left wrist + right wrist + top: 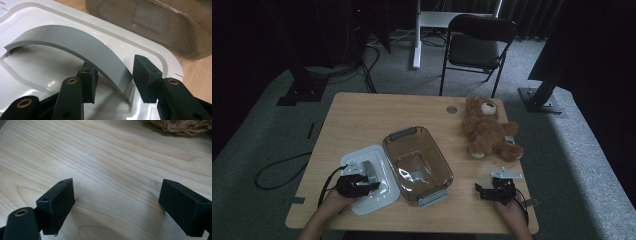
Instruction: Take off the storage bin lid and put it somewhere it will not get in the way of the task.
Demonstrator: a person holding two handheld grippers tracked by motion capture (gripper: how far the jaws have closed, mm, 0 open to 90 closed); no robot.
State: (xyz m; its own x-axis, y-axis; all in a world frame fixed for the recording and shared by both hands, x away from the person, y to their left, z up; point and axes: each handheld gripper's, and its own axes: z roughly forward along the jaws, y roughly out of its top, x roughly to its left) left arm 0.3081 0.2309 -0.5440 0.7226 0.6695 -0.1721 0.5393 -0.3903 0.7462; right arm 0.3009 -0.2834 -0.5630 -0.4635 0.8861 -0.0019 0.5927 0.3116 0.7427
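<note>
– What's nearest?
– The left gripper (113,82), jaws parted either side of the grey handle (75,42) arching over the white lid (155,53), at the table's near left.
– How will it handle?
– Light, stiff, probably slick; take the handle mid-arch.
– Beyond it?
– The clear box (418,165) just right; the right gripper (116,205) wide open over bare table (105,152); the teddy bear (488,129) far right.

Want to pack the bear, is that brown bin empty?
Empty: the bin shows only its bare bottom; the teddy bear lies beside it.
</note>
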